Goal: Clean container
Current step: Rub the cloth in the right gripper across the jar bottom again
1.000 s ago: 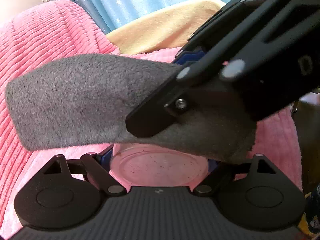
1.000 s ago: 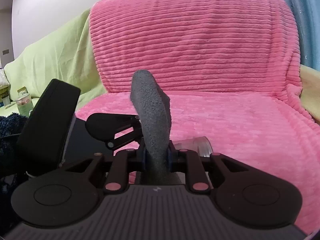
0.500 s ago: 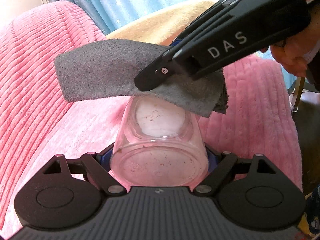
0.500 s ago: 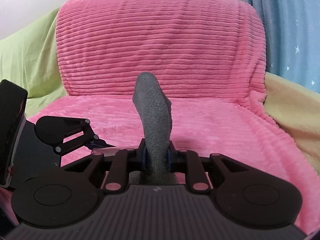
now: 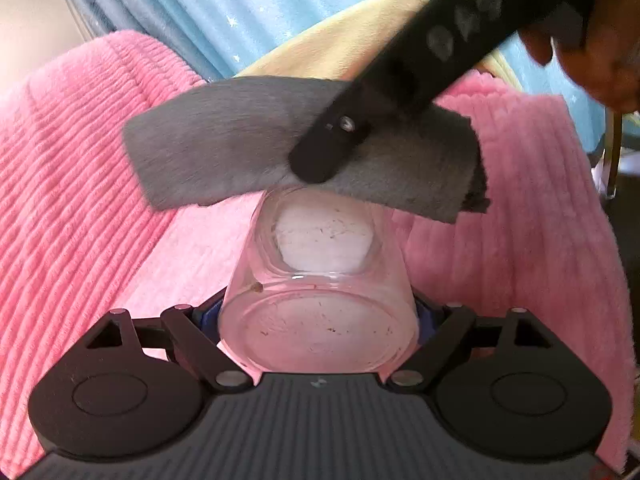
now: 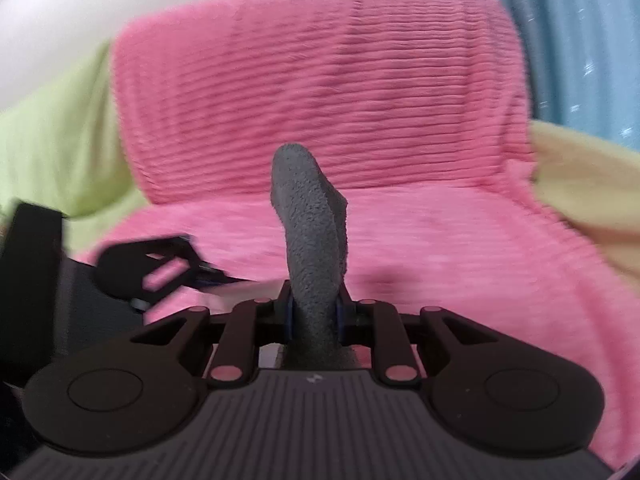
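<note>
The left gripper [image 5: 318,320] is clamped on a clear container [image 5: 320,280], its two fingers pressing the walls at 9 and 3 o'clock near the base. The container lies on its side with the base toward the camera and the mouth pointing away toward 12 o'clock; small dark specks dot the base and the inside walls, and one brownish fleck [image 5: 256,288] sits on the wall at 9 o'clock.

The right gripper [image 6: 314,314] is closed tight on a grey cloth [image 6: 310,240], which rises between its fingers and curls over at the top. In the left wrist view that cloth [image 5: 224,140] spreads flat and wide just above the container's mouth, at 12 o'clock from it; whether it touches the rim cannot be told. The right gripper [image 5: 324,160] enters from 2 o'clock, motion-blurred, with a person's hand [image 5: 596,52] on its handle at the upper right.

Behind everything lies a pink ribbed blanket [image 6: 320,80] over a seat, a green cover [image 6: 52,132] at 9 o'clock, a yellow cover [image 6: 588,168] at 3 o'clock, and a blue curtain [image 5: 248,4] beyond
</note>
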